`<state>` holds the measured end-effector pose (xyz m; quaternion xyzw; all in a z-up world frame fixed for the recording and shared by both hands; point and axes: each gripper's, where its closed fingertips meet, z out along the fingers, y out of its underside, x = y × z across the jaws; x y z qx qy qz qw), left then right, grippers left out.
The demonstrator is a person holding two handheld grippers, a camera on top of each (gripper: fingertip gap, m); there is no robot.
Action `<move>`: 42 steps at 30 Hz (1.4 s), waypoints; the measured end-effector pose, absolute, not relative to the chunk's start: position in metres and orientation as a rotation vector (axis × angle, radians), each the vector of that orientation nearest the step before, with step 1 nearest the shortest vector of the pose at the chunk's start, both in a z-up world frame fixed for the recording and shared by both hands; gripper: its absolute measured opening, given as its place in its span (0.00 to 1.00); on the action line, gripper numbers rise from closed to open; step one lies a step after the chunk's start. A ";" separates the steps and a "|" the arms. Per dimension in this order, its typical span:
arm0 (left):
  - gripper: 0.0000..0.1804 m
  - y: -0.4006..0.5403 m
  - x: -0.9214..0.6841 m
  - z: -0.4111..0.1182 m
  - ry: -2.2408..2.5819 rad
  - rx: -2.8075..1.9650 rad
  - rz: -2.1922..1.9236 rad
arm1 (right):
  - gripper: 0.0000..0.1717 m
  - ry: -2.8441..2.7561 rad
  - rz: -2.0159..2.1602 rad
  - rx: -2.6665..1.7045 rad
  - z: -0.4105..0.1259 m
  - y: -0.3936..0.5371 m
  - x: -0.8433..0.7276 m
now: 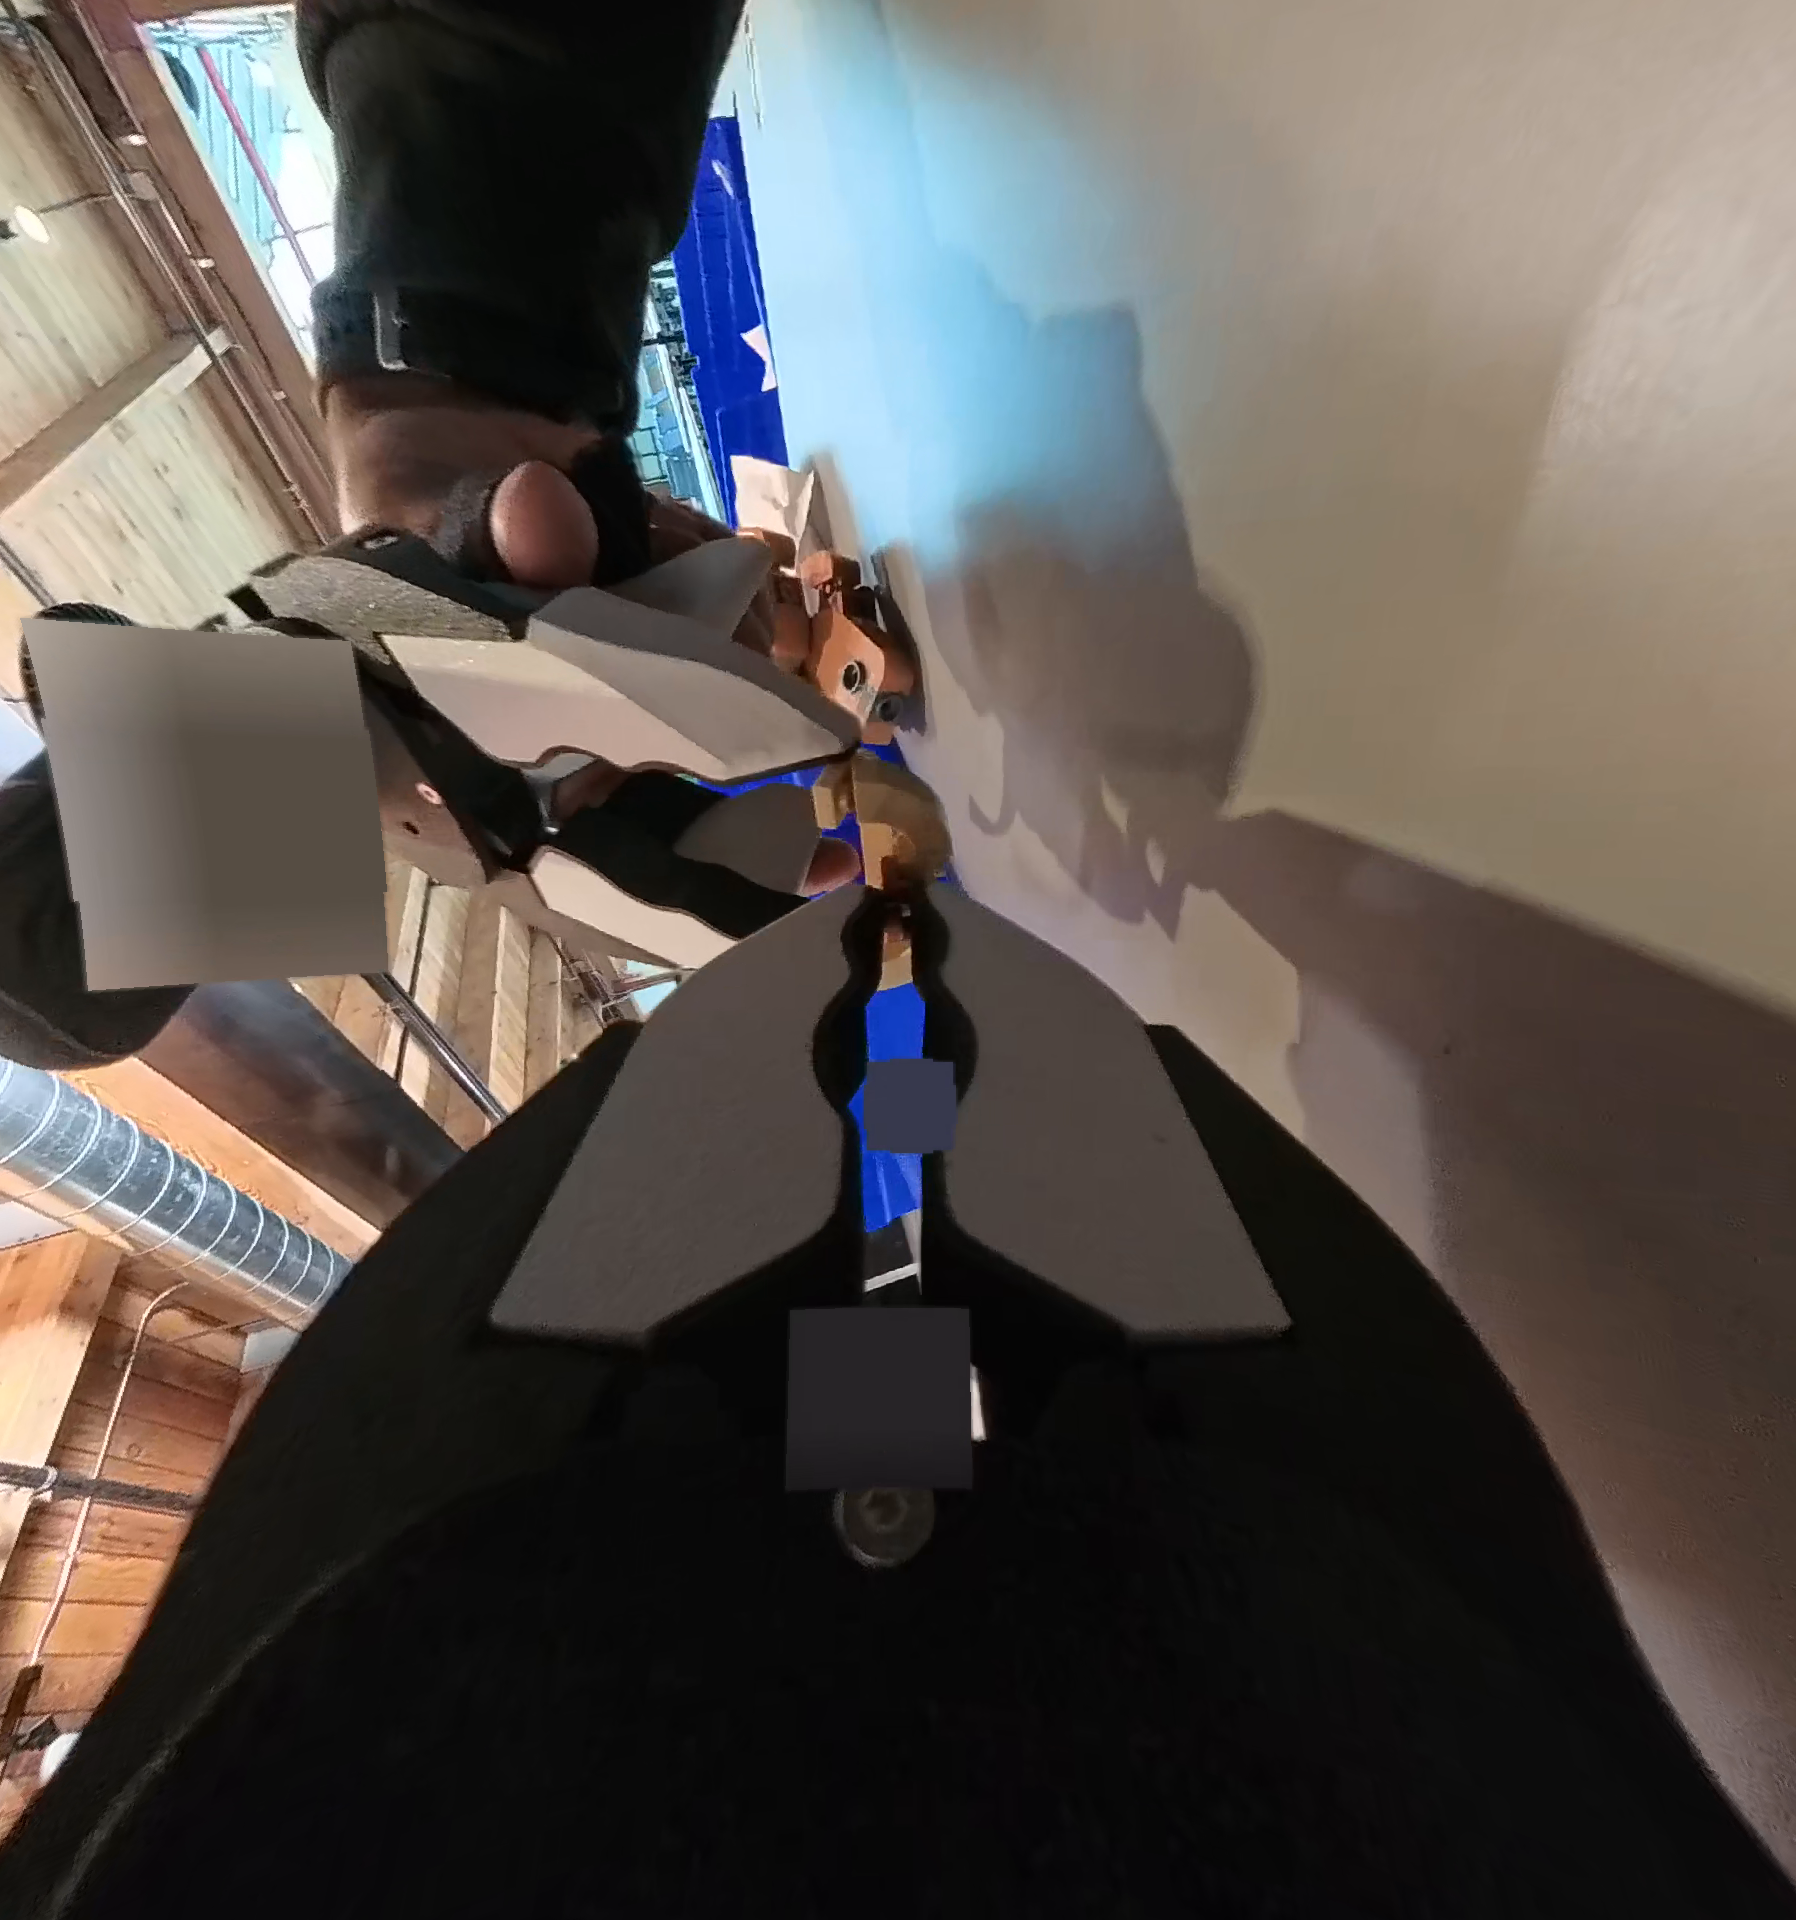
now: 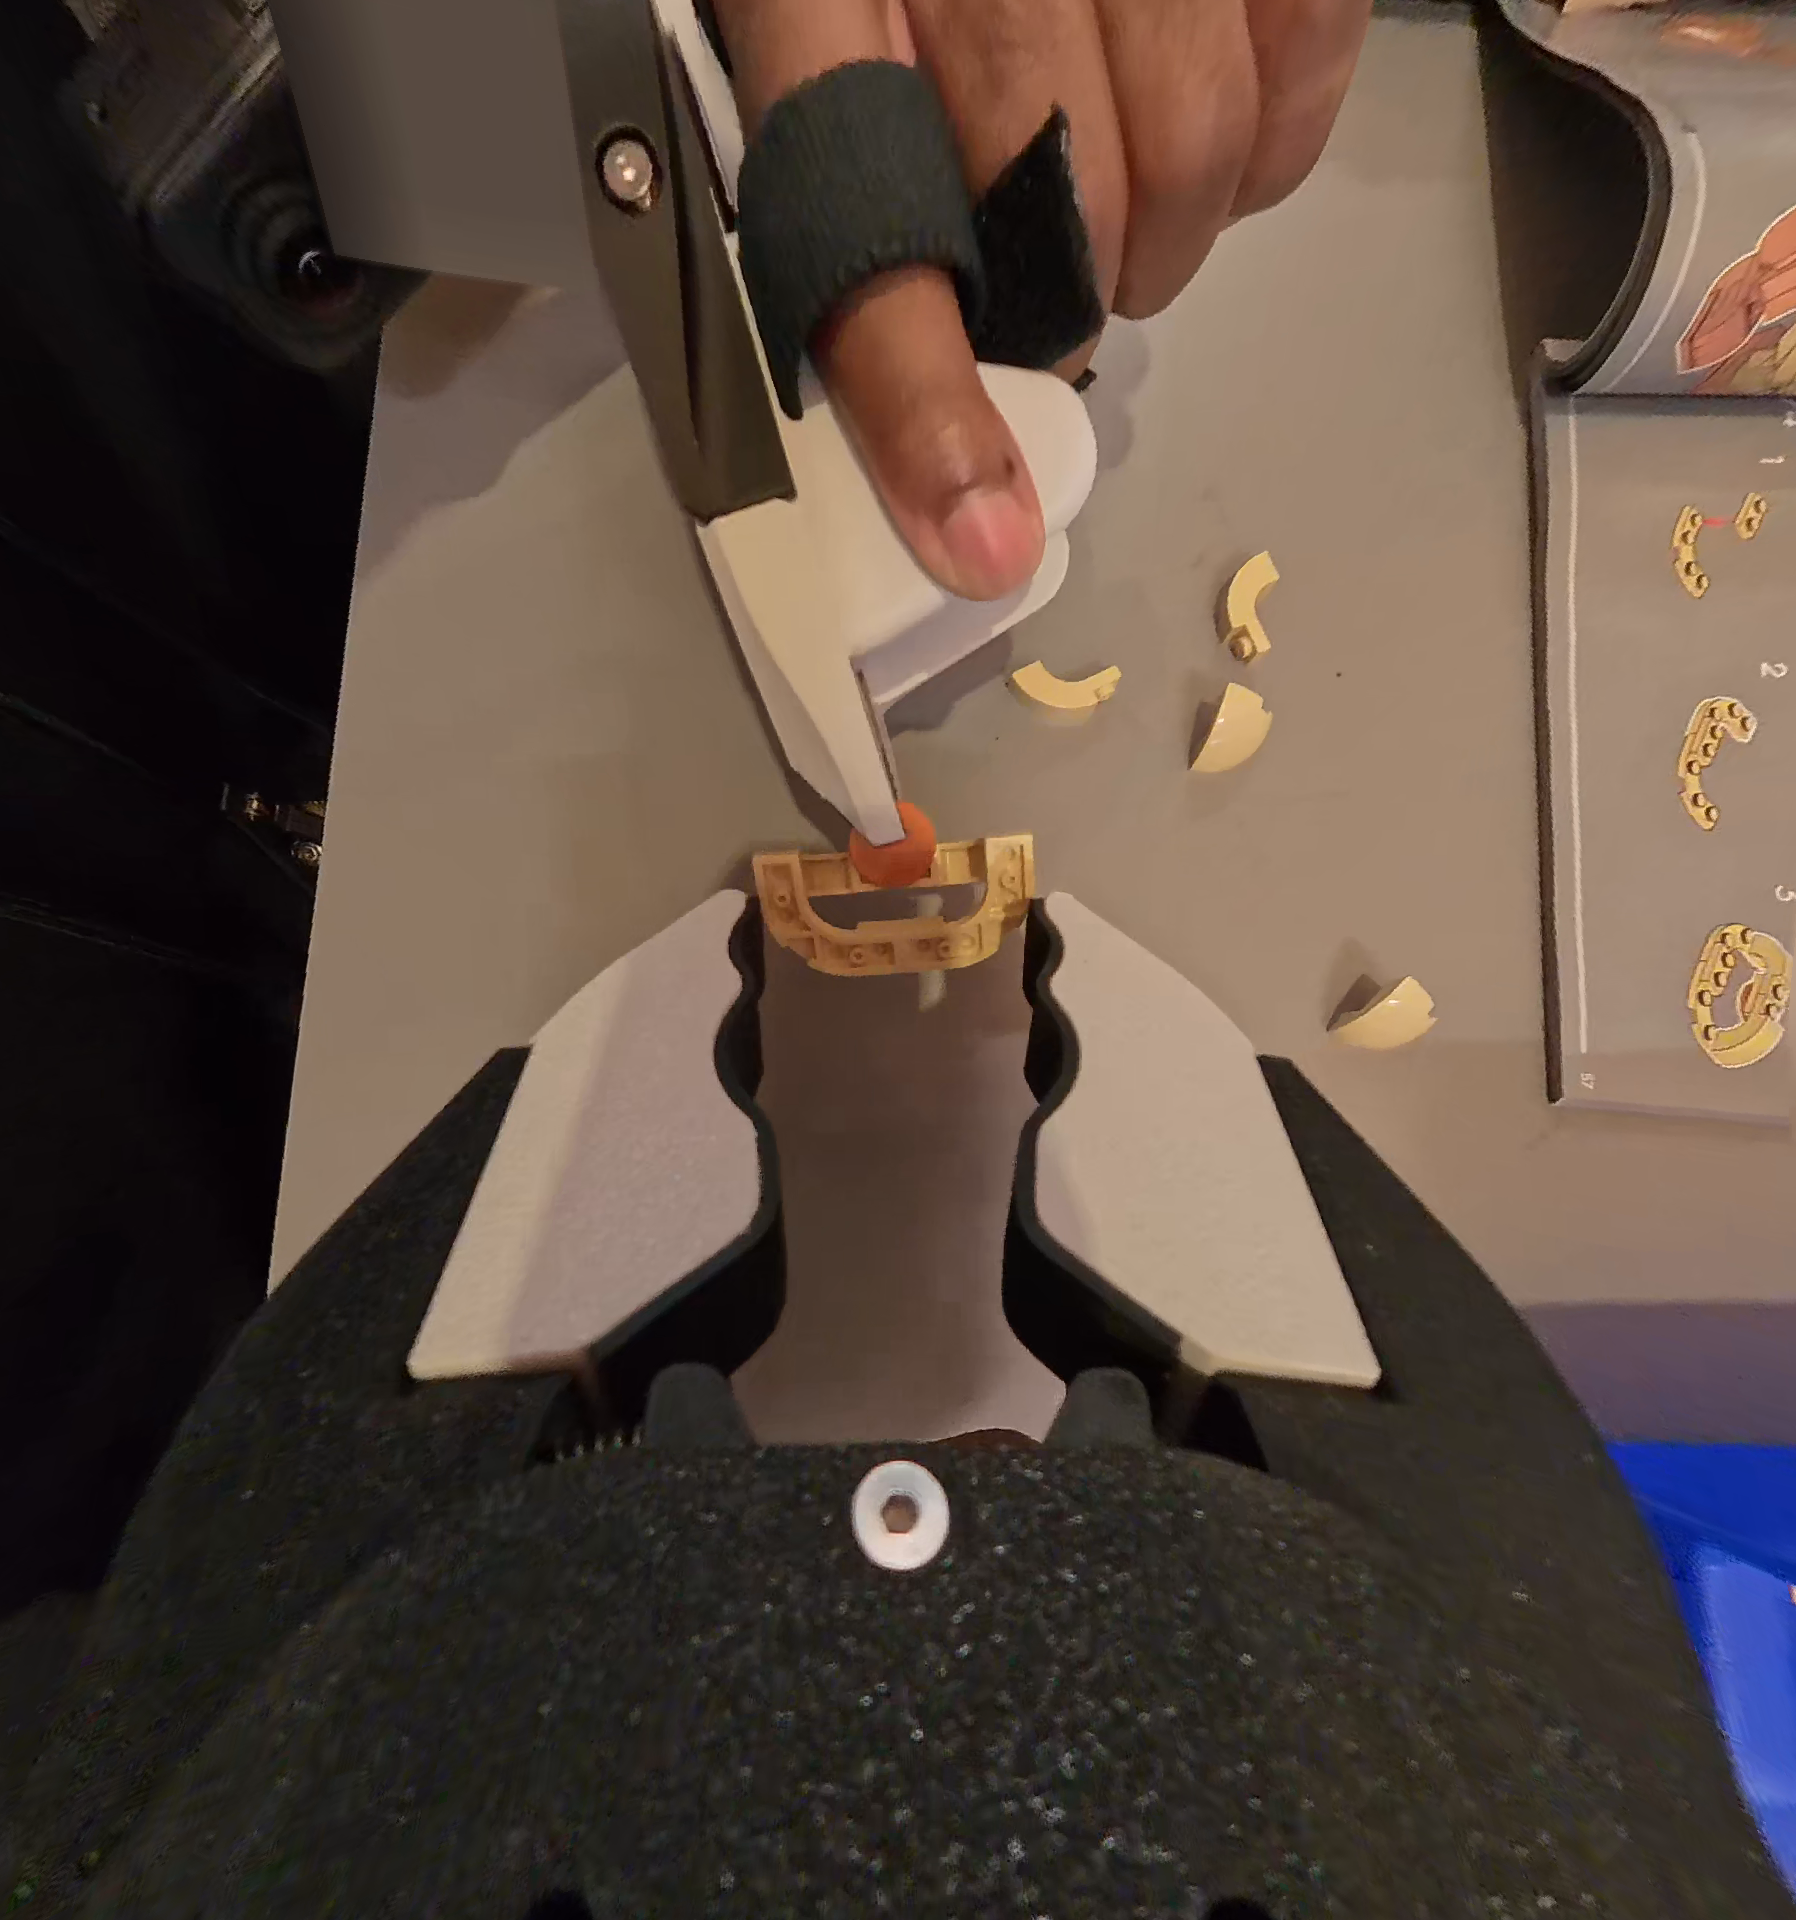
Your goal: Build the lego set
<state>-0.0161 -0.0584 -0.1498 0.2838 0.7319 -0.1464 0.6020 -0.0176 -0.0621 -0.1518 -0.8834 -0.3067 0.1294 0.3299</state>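
Right tool (image 2: 889,914): straddling tan frame (image 2: 894,914), pads at its ends, pressing unclear.
Frame: lying crosswise between the fingertips, over grey surface (image 2: 561,727).
Left tool (image 2: 886,831): pinching orange stud (image 2: 894,854), touching frame's far edge.
Loose tan pieces (image 2: 1226,727): lying beyond, right.

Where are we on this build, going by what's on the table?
Done: a tan curved frame is assembled, gripped across its ends by the right claw. In hand: the left claw pinches an orange round piece against its far edge. Left: four cream curved pieces lie loose on the table.
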 end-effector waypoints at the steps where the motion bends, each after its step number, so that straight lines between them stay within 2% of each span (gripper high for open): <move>1: 0.02 -0.058 -0.016 -0.151 1.700 0.657 -0.340 | 0.28 -0.798 0.344 -2.310 -0.153 -0.062 -0.018; 23: 0.03 -0.058 -0.023 -0.187 1.942 0.691 -0.334 | 0.28 -0.767 0.387 -2.341 -0.191 -0.066 -0.023; 35: 0.03 -0.059 -0.026 -0.188 1.974 0.709 -0.300 | 0.28 -0.694 0.363 -2.314 -0.199 -0.068 -0.025; 42: 0.03 -0.059 -0.027 -0.188 1.995 0.714 -0.274 | 0.32 -0.632 0.328 -2.291 -0.194 -0.071 -0.022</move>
